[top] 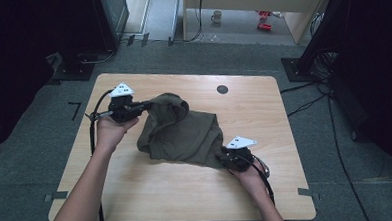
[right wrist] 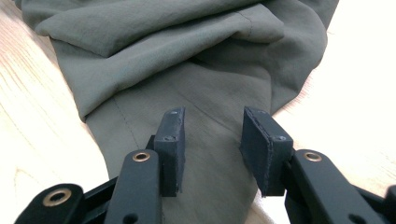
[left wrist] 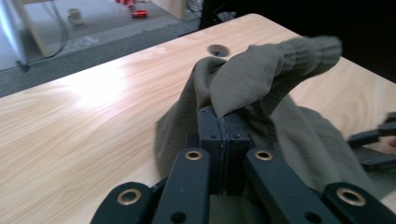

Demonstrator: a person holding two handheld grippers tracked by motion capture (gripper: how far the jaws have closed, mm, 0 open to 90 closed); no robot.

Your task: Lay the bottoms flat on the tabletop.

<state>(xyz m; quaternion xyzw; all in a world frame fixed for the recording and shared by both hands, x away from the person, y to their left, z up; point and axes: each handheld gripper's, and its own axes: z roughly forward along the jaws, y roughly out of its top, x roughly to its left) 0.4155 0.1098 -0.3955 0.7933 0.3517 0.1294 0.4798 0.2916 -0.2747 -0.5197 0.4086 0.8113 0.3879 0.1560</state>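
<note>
Right gripper view looks along two black jaws standing apart, with the olive garment (right wrist: 187, 60) spread flat beneath and between them. The cloth runs under the gap; neither pad (right wrist: 170, 144) presses on it, so the right gripper (right wrist: 212, 149) has hold of nothing, though it sits low over the garment's near end. Pale table (right wrist: 28, 126) shows on either side of that cloth strip.

From the high view, the right gripper (top: 225, 158) sits at the garment's near right corner, cradled in a hand (top: 249, 175), its grey plate on top. The garment (top: 182, 133) lies in a rumpled heap about the middle of the table (top: 152, 192), stretching from that near right corner away to its far left end, which is lifted off the wood. At that lifted end the left gripper (top: 146, 105) points level into the cloth, held in the other hand (top: 110, 132).

Left gripper view shows its jaws shut tight, pad against pad, with a fold of the garment (left wrist: 261, 79) pinched at their tips. The cloth rises from the left gripper (left wrist: 223, 122) in a hump and drapes down on both sides, its ribbed edge arching off to the right. Beyond the garment, on the far part of the table (left wrist: 93, 107), is a round dark hole (left wrist: 216, 49). The right gripper's jaws (left wrist: 373, 147) poke in at the garment's right edge.
</note>
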